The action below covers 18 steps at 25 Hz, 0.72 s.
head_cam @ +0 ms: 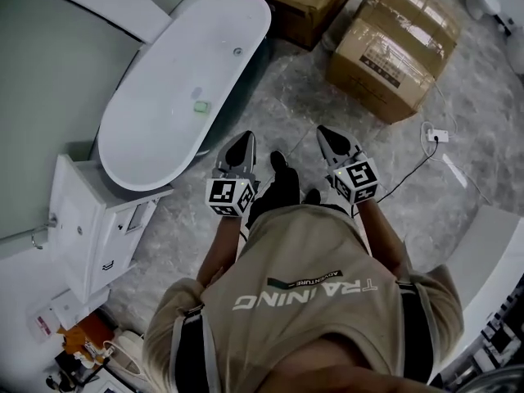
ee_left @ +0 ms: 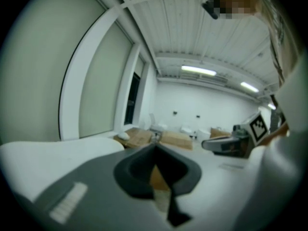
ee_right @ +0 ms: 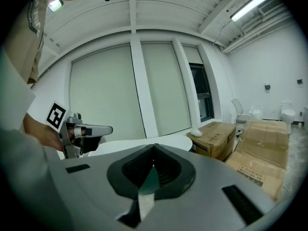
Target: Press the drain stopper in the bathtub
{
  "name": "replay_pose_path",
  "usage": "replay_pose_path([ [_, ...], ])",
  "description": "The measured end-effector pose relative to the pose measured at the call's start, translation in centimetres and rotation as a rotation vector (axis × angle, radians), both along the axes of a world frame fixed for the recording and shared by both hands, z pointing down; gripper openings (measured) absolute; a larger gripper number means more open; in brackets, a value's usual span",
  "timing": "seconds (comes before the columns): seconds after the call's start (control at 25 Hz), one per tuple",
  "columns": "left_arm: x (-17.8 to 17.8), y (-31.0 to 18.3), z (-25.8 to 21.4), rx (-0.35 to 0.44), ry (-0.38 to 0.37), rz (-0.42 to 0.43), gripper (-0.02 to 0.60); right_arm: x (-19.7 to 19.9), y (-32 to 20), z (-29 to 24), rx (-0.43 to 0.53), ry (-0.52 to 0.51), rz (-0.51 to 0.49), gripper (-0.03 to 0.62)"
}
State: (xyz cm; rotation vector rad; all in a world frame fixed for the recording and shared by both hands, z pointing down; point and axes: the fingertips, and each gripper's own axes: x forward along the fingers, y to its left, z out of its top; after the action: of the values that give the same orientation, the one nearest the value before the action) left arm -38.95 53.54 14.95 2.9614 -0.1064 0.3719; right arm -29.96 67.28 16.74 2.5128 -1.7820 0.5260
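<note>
Nothing has been pressed so far. The left gripper (head_cam: 242, 147) and right gripper (head_cam: 331, 142) are both clenched on nothing, mid-frame at the person's waist. The bathtub (head_cam: 164, 113) lies upper left. Its drain stopper (head_cam: 237, 51), seemingly the small dark spot, is well apart from both. The reach and the press remain.

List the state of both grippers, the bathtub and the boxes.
left gripper: jaws together, nothing between them.
right gripper: jaws together, nothing between them.
bathtub: no water visible, small green item lying inside.
cardboard boxes: closed.
</note>
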Motion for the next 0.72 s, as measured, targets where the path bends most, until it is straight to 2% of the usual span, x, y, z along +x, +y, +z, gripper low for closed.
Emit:
replay_pose_path([
  [0.36,8.2,-11.3,-0.4,-0.051,0.055,0.020,0.002,6.7,-9.7,-3.6,-0.040,0.101,0.040,0.014],
  [0.56,11.9,-15.9,0.4,-0.069,0.037,0.025,0.002,10.1,-14.6,-4.2,-0.023,0.101,0.083,0.014],
  [0.72,13.7,-17.9,0.7,-0.092,0.043,0.024,0.002,11.9,-16.7,-3.2,-0.049,0.087,0.072,0.014],
])
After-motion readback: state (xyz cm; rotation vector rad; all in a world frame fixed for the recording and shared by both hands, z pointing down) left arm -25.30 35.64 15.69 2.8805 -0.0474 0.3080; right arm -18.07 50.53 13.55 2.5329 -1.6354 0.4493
